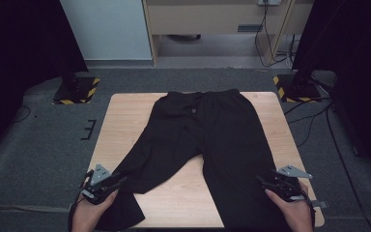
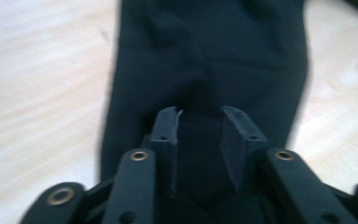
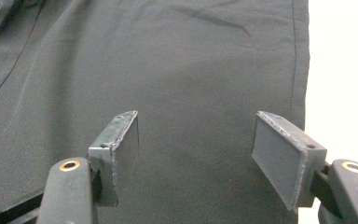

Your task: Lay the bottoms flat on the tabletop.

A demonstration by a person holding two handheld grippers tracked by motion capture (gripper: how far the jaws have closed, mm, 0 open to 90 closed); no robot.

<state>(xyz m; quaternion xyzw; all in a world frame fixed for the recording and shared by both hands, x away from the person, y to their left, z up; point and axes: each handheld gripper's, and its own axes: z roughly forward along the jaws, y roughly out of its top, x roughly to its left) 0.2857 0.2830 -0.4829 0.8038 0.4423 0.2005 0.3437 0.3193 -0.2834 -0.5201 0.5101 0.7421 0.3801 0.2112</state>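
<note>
Trousers point(image 1: 207, 140) spread flat on the bench point(image 1: 125, 116), waistband at the far edge, legs toward the near edge. Left leg angled out to the near left corner, under the left claw point(image 1: 118, 182). Right leg straight, under the right claw point(image 1: 262, 182) near the hem.

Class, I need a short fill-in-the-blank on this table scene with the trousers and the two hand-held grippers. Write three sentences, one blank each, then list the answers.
1. The black trousers lie spread on a table made of light ____.
2. The waistband lies at the table's ____ edge, away from the person.
3. In the high view, the left hand-held gripper is at one leg end and the right hand-held gripper at the other; the jaws of both stand ____.

Missing words: wood; far; open
</note>
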